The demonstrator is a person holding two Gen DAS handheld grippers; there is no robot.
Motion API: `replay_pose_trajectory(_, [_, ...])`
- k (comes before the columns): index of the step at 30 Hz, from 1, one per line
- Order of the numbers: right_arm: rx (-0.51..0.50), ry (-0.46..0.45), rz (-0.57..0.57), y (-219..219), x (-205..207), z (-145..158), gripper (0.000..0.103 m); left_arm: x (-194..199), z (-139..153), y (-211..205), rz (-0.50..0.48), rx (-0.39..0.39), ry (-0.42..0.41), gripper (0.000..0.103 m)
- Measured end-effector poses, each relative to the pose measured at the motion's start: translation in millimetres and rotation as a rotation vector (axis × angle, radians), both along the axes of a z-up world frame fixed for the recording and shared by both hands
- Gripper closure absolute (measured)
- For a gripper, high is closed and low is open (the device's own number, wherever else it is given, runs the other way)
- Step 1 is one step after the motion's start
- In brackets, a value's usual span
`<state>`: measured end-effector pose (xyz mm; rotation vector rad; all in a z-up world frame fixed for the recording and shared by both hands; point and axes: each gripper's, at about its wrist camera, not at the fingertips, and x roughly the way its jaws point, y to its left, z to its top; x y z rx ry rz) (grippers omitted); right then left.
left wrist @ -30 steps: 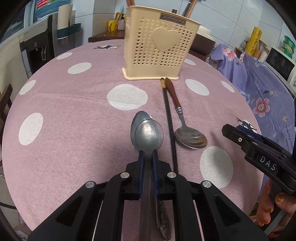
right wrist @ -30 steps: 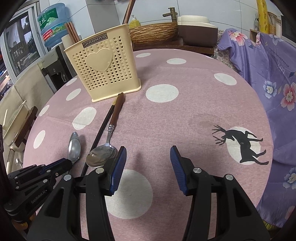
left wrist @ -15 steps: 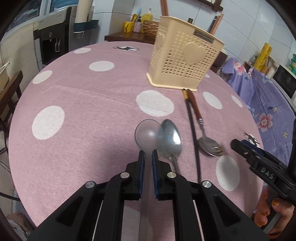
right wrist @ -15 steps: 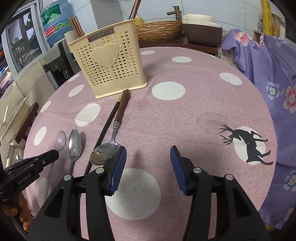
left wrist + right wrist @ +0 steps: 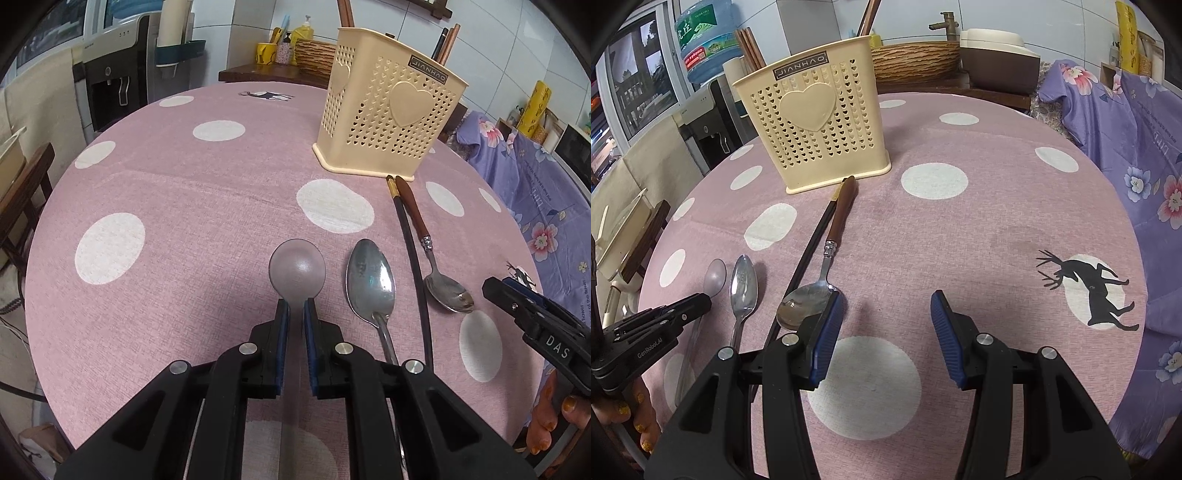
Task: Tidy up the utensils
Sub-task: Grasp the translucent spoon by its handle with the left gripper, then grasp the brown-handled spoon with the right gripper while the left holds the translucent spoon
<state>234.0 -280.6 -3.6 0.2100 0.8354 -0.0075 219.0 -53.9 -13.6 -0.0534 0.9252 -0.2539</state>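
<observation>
Left wrist view — left tool point(image 5: 295, 317) pinching clear spoon point(image 5: 297, 273); steel spoon point(image 5: 370, 282) at its 3 o'clock on bench point(image 5: 184, 206); holder point(image 5: 388, 107) at 1 o'clock. Right tool point(image 5: 886, 317) spread — empty.

table point(image 5: 166, 192): pink polka-dot cloth | on it: cream holder point(image 5: 388, 122), three spoons point(image 5: 369, 280), black chopstick point(image 5: 413, 254)

Three spoons point(image 5: 370, 279), one chopstick point(image 5: 413, 251), one utensil holder point(image 5: 388, 122), two hand-held grippers point(image 5: 293, 314).
</observation>
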Motion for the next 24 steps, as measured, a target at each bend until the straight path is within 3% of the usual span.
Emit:
replay_pose_trajectory(3, [0.000, 0.000, 0.000, 0, 0, 0, 0.053, 0, 1, -2, 0.006, 0.026, -0.010, 0.072])
replay_pose_trajectory(4, [0.001, -0.001, 0.001, 0, 0, 0, 0.053, 0, 1, -2, 0.015, 0.039, -0.015, 0.059])
replay_pose_trajectory(5, [0.002, -0.001, 0.001, 0, 0, 0, 0.053, 0, 1, -1, 0.021, 0.043, -0.022, 0.055])
replay_pose_trajectory(20, [0.001, 0.002, 0.005, -2, 0, 0, 0.053, 15, -3, -27, -0.048, 0.191, -0.040, 0.056])
replay_pose_trajectory(24, [-0.010, 0.005, 0.012, -2, 3, 1, 0.053, 22, -1, -29, -0.042, 0.186, -0.031, 0.067])
